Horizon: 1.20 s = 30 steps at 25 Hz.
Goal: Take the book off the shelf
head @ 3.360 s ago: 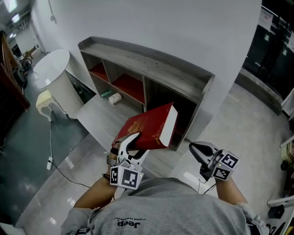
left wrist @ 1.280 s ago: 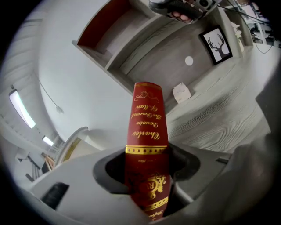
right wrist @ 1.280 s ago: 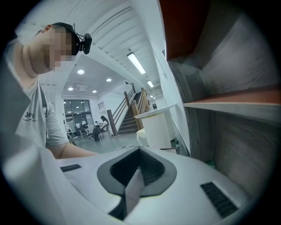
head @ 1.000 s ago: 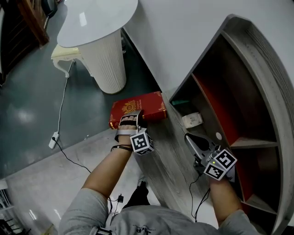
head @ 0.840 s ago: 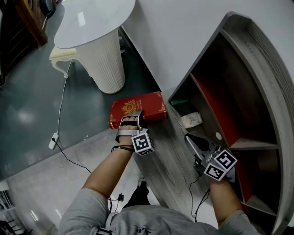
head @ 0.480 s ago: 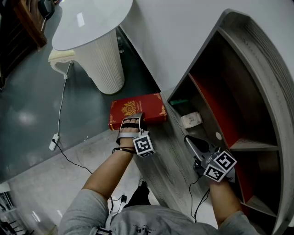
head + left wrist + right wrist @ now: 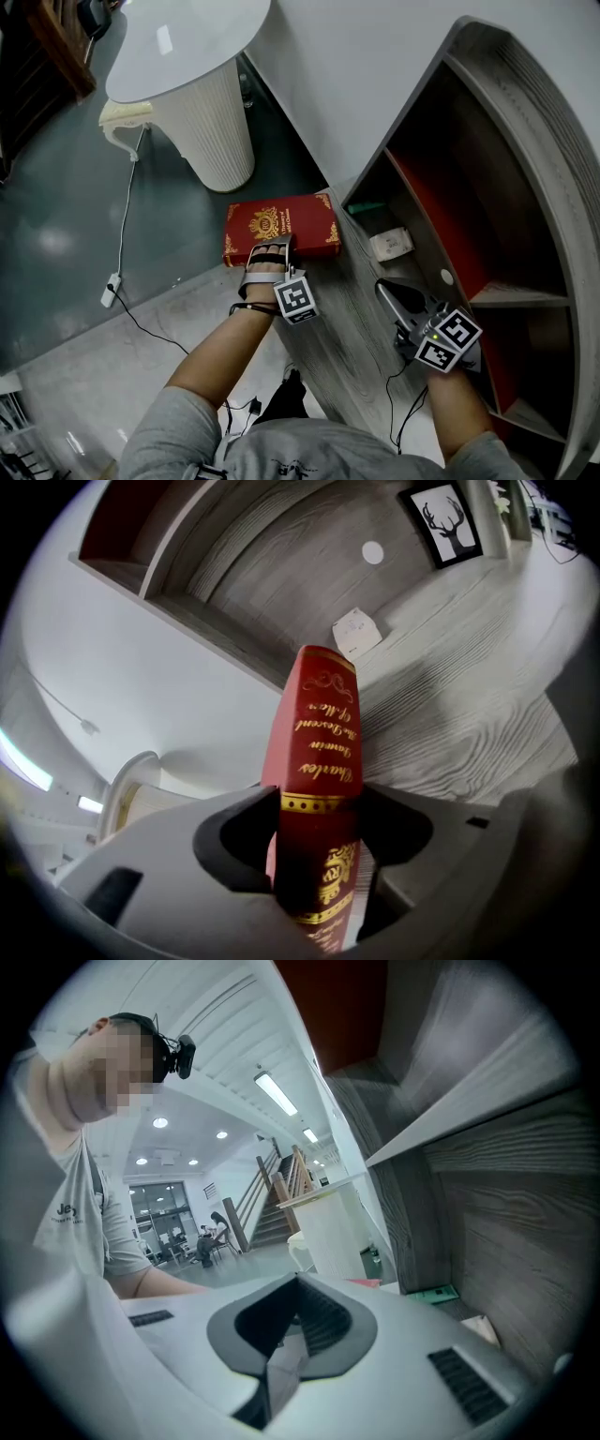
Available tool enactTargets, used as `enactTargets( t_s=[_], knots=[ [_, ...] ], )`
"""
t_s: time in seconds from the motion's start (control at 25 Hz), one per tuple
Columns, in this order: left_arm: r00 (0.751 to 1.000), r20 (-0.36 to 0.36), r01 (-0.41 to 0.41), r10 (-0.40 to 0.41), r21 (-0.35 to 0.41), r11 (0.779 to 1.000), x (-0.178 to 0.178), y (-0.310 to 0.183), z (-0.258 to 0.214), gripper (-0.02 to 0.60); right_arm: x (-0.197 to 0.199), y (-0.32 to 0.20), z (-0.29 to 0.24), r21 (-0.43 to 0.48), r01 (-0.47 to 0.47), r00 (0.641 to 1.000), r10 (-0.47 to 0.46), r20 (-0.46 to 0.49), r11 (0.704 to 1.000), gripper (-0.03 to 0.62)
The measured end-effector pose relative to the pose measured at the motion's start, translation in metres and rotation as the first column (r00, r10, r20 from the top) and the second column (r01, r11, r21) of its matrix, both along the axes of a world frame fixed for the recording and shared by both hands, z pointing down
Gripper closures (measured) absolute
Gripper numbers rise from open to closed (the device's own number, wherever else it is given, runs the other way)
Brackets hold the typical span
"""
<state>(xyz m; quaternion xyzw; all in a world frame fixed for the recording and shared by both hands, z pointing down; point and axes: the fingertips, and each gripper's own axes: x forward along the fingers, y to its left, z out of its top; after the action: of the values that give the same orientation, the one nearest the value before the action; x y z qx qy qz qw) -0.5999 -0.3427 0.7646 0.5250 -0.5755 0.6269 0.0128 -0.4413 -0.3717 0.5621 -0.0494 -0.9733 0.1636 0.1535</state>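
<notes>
The red book [image 7: 279, 225] with gold ornament lies flat, cover up, at the far left end of the low wooden board [image 7: 349, 330] in front of the shelf unit [image 7: 525, 112]. My left gripper [image 7: 269, 247] is at the book's near edge. In the left gripper view the book's spine [image 7: 319, 733] stands between the jaws, which are opening and no longer clamp it [image 7: 319, 834]. My right gripper [image 7: 386, 288] hovers over the board by the shelf's lower compartment, shut and empty; its jaws [image 7: 298, 1314] meet in a line.
A small white box [image 7: 391, 245] and a green flat thing [image 7: 367, 208] lie in the shelf's bottom compartment. A white round pedestal table [image 7: 202, 112] stands left of the book. A cable with a plug block [image 7: 110, 285] runs over the dark floor.
The book has gone from tilted to lying flat, with its cover showing more fully. The left gripper has drawn slightly back along its near edge. The right gripper has stayed put.
</notes>
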Motion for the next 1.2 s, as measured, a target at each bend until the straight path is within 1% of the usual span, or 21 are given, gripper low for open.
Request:
enactTargets(
  t_s=[0.08, 0.12, 0.16, 0.2, 0.24, 0.28, 0.32, 0.4, 0.56, 0.8, 0.96, 1.08, 1.2],
  knots=[
    [0.999, -0.032, -0.019, 0.018, -0.044, 0.999, 0.010, 0.004, 0.010, 0.277, 0.000, 0.001, 0.001, -0.002, 0.003, 1.000, -0.003, -0.001, 1.000, 0.585],
    [0.997, -0.074, -0.033, 0.027, -0.077, 0.996, 0.017, 0.007, 0.018, 0.268, 0.001, 0.001, 0.001, -0.004, 0.005, 1.000, -0.005, -0.001, 1.000, 0.585],
    [0.989, -0.144, -0.047, 0.031, -0.115, 0.992, 0.027, 0.011, 0.028, 0.258, 0.000, 0.002, 0.001, -0.006, 0.006, 1.000, -0.006, -0.003, 1.000, 0.585],
    [0.974, -0.226, -0.058, 0.024, -0.147, 0.987, 0.036, 0.015, 0.037, 0.289, 0.000, 0.002, 0.001, -0.008, 0.007, 1.000, -0.007, -0.005, 1.000, 0.585],
    [0.956, -0.292, -0.063, 0.012, -0.163, 0.985, 0.042, 0.017, 0.043, 0.281, 0.000, 0.003, 0.002, -0.010, 0.008, 1.000, -0.008, -0.007, 1.000, 0.585],
    [0.944, -0.330, -0.062, 0.003, -0.169, 0.984, 0.045, 0.018, 0.046, 0.291, 0.000, 0.004, 0.002, -0.011, 0.009, 1.000, -0.009, -0.007, 1.000, 0.585],
    [0.937, -0.349, -0.061, -0.003, -0.172, 0.983, 0.045, 0.018, 0.046, 0.287, 0.000, 0.005, 0.002, -0.012, 0.010, 1.000, -0.010, -0.008, 1.000, 0.585],
    [0.932, -0.363, -0.063, -0.007, -0.181, 0.982, 0.044, 0.017, 0.044, 0.290, 0.001, 0.007, 0.002, -0.012, 0.010, 1.000, -0.010, -0.008, 1.000, 0.585],
    [0.935, -0.353, -0.074, 0.004, -0.184, 0.980, 0.044, 0.018, 0.044, 0.287, 0.001, 0.008, 0.002, -0.015, 0.006, 1.000, -0.007, -0.008, 1.000, 0.585],
    [0.933, -0.359, -0.074, 0.005, -0.179, 0.981, 0.045, 0.017, 0.044, 0.288, 0.002, 0.011, -0.004, -0.005, 0.007, 1.000, -0.007, 0.000, 1.000, 0.585],
    [0.915, -0.403, -0.055, -0.009, -0.146, 0.988, 0.044, 0.017, 0.039, 0.290, 0.005, 0.012, -0.007, 0.006, -0.003, 1.000, 0.003, -0.001, 1.000, 0.585],
    [0.898, -0.440, -0.029, -0.018, -0.099, 0.995, 0.045, 0.017, 0.032, 0.290, 0.009, 0.012, -0.010, 0.017, -0.013, 1.000, 0.013, -0.003, 1.000, 0.585],
    [0.878, -0.478, -0.016, -0.001, -0.032, 0.999, 0.047, 0.015, 0.015, 0.291, 0.012, 0.012, -0.015, 0.030, -0.024, 1.000, 0.024, -0.001, 0.999, 0.585]
  ],
)
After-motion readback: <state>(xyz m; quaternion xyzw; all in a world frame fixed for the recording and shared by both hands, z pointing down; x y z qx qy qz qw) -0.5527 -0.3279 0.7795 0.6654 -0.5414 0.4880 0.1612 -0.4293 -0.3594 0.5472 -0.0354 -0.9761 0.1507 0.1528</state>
